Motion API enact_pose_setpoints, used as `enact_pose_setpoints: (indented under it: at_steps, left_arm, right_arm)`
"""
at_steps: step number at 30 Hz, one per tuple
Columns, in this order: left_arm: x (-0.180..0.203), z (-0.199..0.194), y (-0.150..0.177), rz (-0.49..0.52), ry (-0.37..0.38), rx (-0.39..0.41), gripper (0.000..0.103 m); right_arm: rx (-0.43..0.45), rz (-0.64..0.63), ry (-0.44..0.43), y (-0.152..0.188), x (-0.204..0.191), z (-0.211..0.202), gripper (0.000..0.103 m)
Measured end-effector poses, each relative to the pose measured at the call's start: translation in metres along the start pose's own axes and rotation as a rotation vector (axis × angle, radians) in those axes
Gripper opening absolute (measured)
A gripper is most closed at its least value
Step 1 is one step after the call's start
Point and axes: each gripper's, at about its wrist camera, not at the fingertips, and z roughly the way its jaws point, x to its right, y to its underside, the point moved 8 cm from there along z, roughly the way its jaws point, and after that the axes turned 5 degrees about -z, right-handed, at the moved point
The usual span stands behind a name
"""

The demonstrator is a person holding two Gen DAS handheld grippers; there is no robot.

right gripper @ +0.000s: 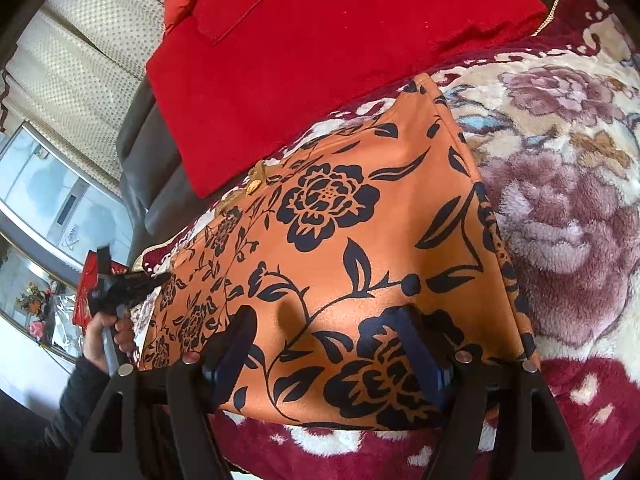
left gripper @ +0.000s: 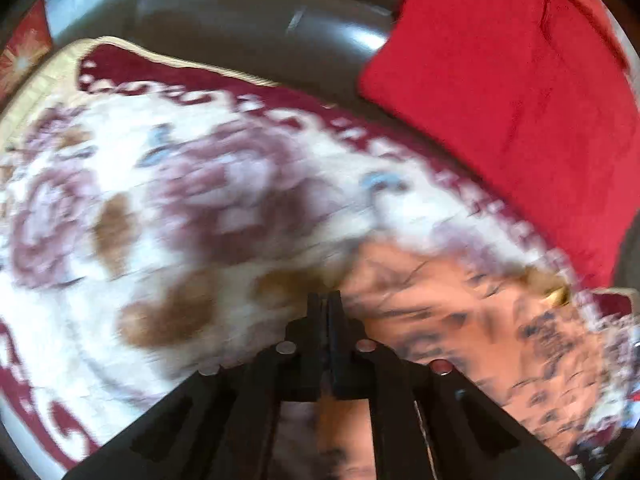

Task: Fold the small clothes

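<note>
An orange garment with black flowers [right gripper: 360, 240] lies flat on a plush floral blanket [right gripper: 568, 200]. My right gripper [right gripper: 326, 344] stands open over the garment's near edge, one finger on either side of a black flower and nothing pinched. A hand [right gripper: 108, 336] holds my left gripper [right gripper: 162, 278] at the garment's left corner. In the blurred left wrist view, the left gripper [left gripper: 328, 304] has its fingers pressed together at the edge of the orange garment [left gripper: 440, 320]. The blur hides whether any cloth is caught between them.
A red cushion [right gripper: 320, 60] lies just beyond the garment, against a grey sofa back [left gripper: 260, 20]. Cream curtains [right gripper: 80, 60], a window and a shelf with flowers [right gripper: 36, 300] fill the left side of the right wrist view. The blanket's dark red border [right gripper: 580, 400] runs along its edges.
</note>
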Motion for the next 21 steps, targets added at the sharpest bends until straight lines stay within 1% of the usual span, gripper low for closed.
enact_pose_setpoints:
  at_steps: [1, 3, 5, 6, 7, 9, 10, 11, 12, 13, 14, 16, 19, 21]
  left_arm:
    - [-0.01, 0.005, 0.004, -0.005, -0.019, -0.012, 0.001]
    - [-0.019, -0.002, 0.007, -0.046, 0.029, 0.0, 0.001]
    - [-0.018, -0.024, 0.009, -0.058, 0.057, 0.045, 0.002]
    - [-0.013, -0.041, 0.014, -0.038, 0.073, 0.076, 0.003]
    - [-0.005, -0.055, 0.021, -0.01, 0.091, 0.095, 0.008]
    - [0.009, -0.077, 0.036, 0.046, 0.115, 0.132, 0.029]
    - [0.02, -0.087, 0.047, 0.072, 0.125, 0.156, 0.054]
    - [0.031, -0.095, 0.054, 0.102, 0.132, 0.172, 0.071]
    - [0.049, -0.1, 0.069, 0.156, 0.14, 0.192, 0.072]
    - [0.057, -0.105, 0.079, 0.189, 0.141, 0.2, 0.072]
    - [0.073, -0.101, 0.089, 0.239, 0.134, 0.201, 0.072]
    - [0.092, -0.094, 0.106, 0.281, 0.123, 0.171, 0.072]
    - [0.11, -0.083, 0.12, 0.306, 0.124, 0.124, 0.072]
    - [0.119, -0.08, 0.121, 0.317, 0.119, 0.114, 0.072]
  right_arm:
    - [-0.005, -0.004, 0.001, 0.0, 0.001, 0.002, 0.076]
    - [-0.006, -0.006, 0.006, 0.001, 0.0, 0.002, 0.076]
    - [0.004, 0.004, -0.001, 0.001, -0.001, -0.001, 0.076]
    - [0.009, 0.016, -0.007, 0.002, 0.0, -0.003, 0.076]
    - [0.01, 0.025, -0.011, 0.002, 0.001, -0.004, 0.076]
    - [0.017, 0.042, -0.016, 0.006, 0.001, -0.009, 0.076]
    - [0.022, 0.047, -0.018, 0.009, 0.001, -0.012, 0.076]
    - [0.03, 0.057, -0.021, 0.012, 0.0, -0.017, 0.076]
    - [0.038, 0.071, -0.026, 0.015, -0.001, -0.022, 0.077]
    - [0.049, 0.088, -0.037, 0.019, -0.002, -0.028, 0.078]
    - [0.063, 0.11, -0.051, 0.023, -0.004, -0.035, 0.083]
    - [0.084, 0.152, -0.07, 0.035, -0.004, -0.045, 0.089]
    - [0.068, 0.205, -0.083, 0.053, 0.004, -0.047, 0.089]
    - [0.072, 0.246, -0.056, 0.056, 0.018, -0.046, 0.089]
